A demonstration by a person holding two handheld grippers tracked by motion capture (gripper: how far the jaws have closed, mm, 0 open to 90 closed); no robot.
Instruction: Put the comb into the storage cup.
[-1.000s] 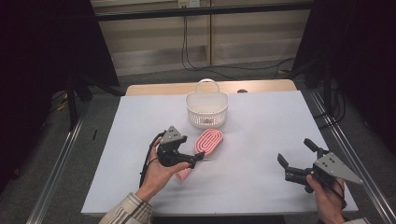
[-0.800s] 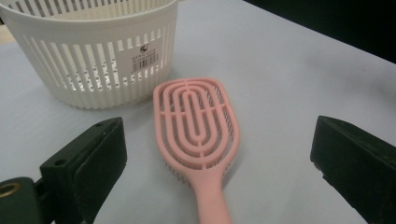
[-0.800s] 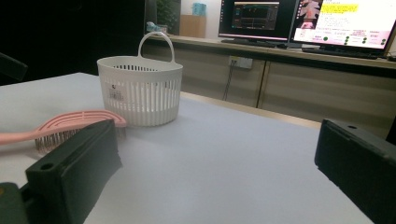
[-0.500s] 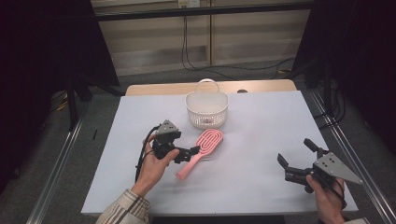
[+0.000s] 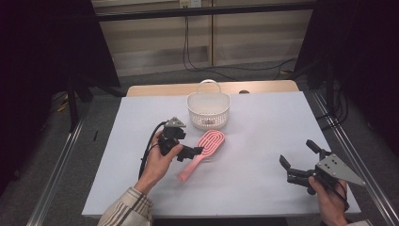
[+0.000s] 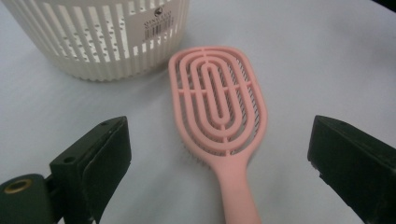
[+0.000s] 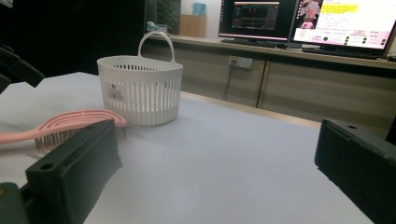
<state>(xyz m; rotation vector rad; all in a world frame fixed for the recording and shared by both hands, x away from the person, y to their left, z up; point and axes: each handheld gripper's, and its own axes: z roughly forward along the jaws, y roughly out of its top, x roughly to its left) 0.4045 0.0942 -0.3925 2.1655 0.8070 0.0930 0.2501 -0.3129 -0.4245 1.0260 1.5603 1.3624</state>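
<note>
While lying flat just in front of the white basket (image 5: pixel 208 112), pink brush (image 5: pixel 203 148) points its handle back toward the left gripper (image 5: pixel 189 153). Jaws wide open, holding nothing, one each side of the handle. Much nearer than the right gripper (image 5: pixel 301 162), also wide open, empty, far from the basket.

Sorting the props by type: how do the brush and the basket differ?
The brush is pink, flat and lies bristles down on the table; the basket is white, round and stands upright with an arched handle. The brush lies between the open jaws of the left gripper; the basket stands apart beyond it. Both look like slotted plastic.
</note>
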